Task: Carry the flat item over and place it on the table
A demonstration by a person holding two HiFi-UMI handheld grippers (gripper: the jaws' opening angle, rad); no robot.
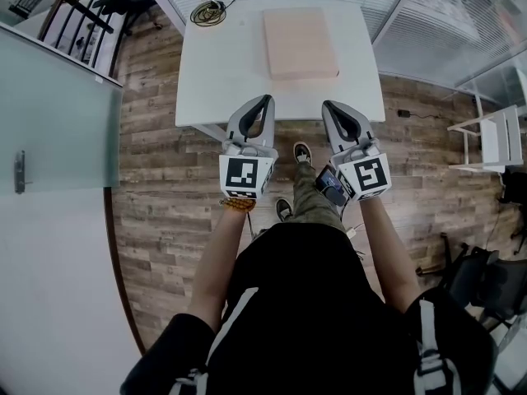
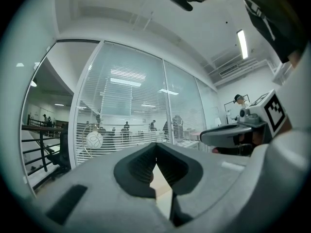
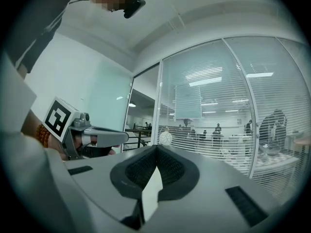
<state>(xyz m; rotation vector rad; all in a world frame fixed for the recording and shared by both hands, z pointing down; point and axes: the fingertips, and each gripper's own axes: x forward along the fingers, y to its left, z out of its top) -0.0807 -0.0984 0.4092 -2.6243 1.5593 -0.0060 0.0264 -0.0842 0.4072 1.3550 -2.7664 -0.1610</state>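
Your left gripper (image 1: pixel 265 99): jaws clenched, empty | your right gripper (image 1: pixel 328 104): jaws clenched, empty | beige flat board (image 1: pixel 300 43): lying on white table (image 1: pixel 216 72), beyond both tips.

L forearm (image 1: pixel 216 262) and R forearm (image 1: pixel 387 252) reach fwd from the torso, approx parallel, each carrying its tool level. L gripper (image 1: pixel 264 99) has jaws pressed fully together, tips meeting, empty; R gripper (image 1: pixel 328 104) same, tips touching, empty. The two sit side by side w/ a gap btwn them, tips angled slightly inward, marker cubes (image 1: pixel 245 176) facing up.
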